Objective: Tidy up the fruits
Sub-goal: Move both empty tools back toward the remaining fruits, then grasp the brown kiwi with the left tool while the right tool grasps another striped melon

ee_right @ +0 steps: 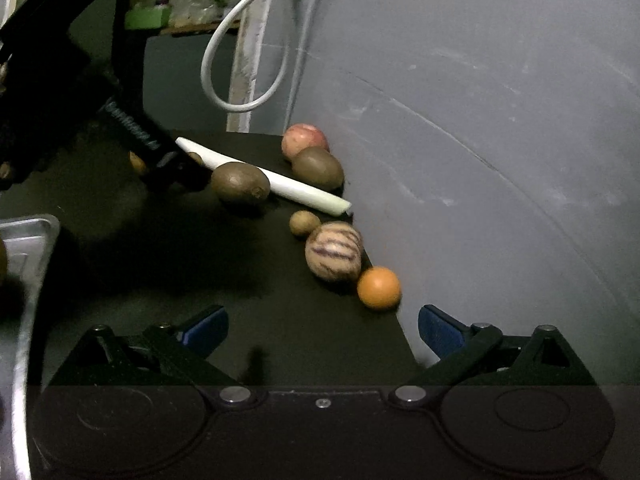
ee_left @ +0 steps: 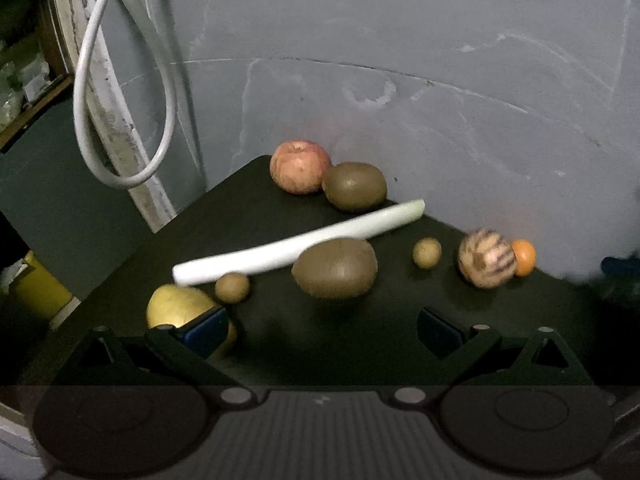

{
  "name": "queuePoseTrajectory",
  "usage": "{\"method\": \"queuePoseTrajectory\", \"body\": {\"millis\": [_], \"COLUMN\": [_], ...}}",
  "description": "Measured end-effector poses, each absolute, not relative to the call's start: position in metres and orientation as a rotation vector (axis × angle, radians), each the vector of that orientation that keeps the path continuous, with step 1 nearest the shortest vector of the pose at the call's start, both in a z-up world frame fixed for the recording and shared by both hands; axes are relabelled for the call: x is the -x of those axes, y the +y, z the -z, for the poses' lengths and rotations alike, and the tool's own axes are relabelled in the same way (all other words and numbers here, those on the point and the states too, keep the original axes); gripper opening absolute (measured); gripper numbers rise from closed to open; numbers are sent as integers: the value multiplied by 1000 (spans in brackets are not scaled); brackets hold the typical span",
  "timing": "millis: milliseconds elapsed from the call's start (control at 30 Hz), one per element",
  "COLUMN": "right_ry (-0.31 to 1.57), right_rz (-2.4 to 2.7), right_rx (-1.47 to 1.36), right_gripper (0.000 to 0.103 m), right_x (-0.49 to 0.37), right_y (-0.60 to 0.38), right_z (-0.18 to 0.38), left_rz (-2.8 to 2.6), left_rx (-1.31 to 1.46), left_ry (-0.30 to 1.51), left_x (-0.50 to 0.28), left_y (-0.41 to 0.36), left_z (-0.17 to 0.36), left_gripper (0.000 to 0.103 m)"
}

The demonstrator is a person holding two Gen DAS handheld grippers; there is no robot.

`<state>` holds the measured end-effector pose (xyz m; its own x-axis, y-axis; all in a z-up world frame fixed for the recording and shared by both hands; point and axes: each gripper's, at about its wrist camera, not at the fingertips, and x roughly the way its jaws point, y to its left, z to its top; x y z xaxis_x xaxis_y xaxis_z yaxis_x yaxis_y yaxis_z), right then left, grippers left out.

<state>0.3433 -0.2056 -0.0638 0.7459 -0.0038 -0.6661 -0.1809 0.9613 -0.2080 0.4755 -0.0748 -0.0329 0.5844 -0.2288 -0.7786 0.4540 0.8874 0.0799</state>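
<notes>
- Left gripper (ee_left: 322, 332): jaws spread wide, nothing between them; the blue pads sit low over the black table (ee_left: 380, 320).
- Its left pad (ee_left: 206, 330) overlaps a yellow fruit (ee_left: 176, 308) in view; contact cannot be confirmed.
- Right gripper (ee_right: 323, 330): jaws likewise spread and empty, hovering at the table's near-right edge by the grey wall (ee_right: 500, 140).
- Near kiwi (ee_left: 335, 267): large, brown, oval, matte skin; it lies just ahead of the left gripper, beside the white stalk (ee_left: 296, 246).
- White stalk: long, pale, with a greenish cut end; it lies diagonally across the table.
- Two small brown round fruits: one (ee_left: 232, 287) just beside the yellow fruit, the other (ee_left: 427, 253) between the near kiwi and the striped fruit (ee_left: 486, 258).
- Striped fruit: cream-coloured, round, with dark purple streaks; it sits against an orange (ee_left: 525, 257) at the wall side.
- Far kiwi (ee_left: 354, 186): brown, touching a red-and-yellow apple (ee_left: 299, 166) at the table's back corner.
- Right wrist view: the orange (ee_right: 379, 288) is the fruit nearest the right gripper; a metal tray (ee_right: 28, 240) shows at the left edge.
- A white cable (ee_left: 120, 112) loops down in front of the wall beyond the table.
</notes>
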Motion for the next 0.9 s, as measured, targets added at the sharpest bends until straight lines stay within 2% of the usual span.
{"method": "queuePoseTrajectory", "body": {"millis": [233,600,733,900], "right_ry": [715,715,716,719], "right_rz": [-59,-24,-13,-19], "right_rx": [395,559,567,571], "right_gripper": [89,72,67,53], "right_x": [-381,-412,-414,-419], "right_y": [-184,-170,-172,-174], "right_z": [81,104,107,108], "left_rz": [427,426,432,444], "left_rx": [-243,-193,-185,-174], "left_ry": [856,894,903,912], "left_x": [-504,-526,-531,-534], "left_y": [-86,-92,-92,-92], "left_z": [44,65,70,73], "left_gripper": [100,83,80,72]}}
